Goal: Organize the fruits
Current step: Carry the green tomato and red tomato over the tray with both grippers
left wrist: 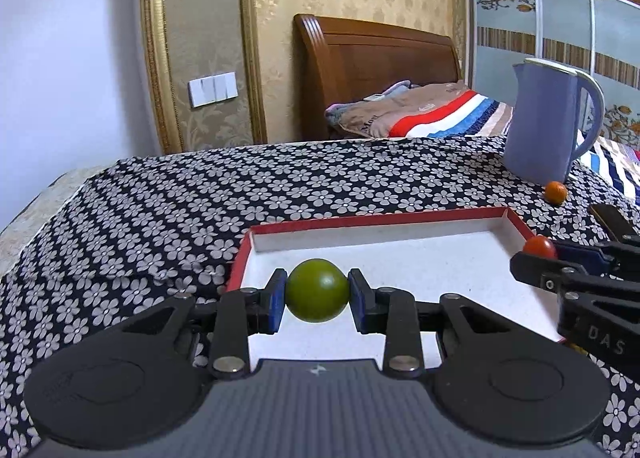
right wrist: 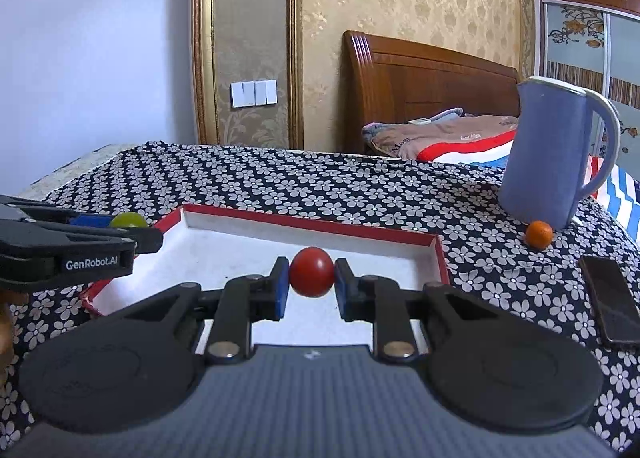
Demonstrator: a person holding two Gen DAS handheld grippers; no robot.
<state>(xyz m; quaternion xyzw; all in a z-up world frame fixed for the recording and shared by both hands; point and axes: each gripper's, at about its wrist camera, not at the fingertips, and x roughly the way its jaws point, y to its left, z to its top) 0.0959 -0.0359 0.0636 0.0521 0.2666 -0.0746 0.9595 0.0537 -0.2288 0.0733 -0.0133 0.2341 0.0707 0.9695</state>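
My left gripper (left wrist: pixel 317 290) is shut on a round green fruit (left wrist: pixel 317 290) and holds it over the near left part of a shallow red-rimmed white tray (left wrist: pixel 440 254). My right gripper (right wrist: pixel 311 277) is shut on a round red fruit (right wrist: pixel 311 277) over the same tray (right wrist: pixel 248 242). The right gripper with the red fruit (left wrist: pixel 539 247) shows at the right edge of the left wrist view. The left gripper with the green fruit (right wrist: pixel 129 220) shows at the left of the right wrist view. A small orange fruit (left wrist: pixel 556 191) (right wrist: pixel 539 234) lies on the cloth by the jug.
A blue jug (left wrist: pixel 548 122) (right wrist: pixel 554 154) stands at the back right of the flowered tablecloth (left wrist: pixel 240 194). A dark phone (right wrist: pixel 610 300) lies flat right of the tray. A bed with a wooden headboard (left wrist: pixel 376 58) is behind the table.
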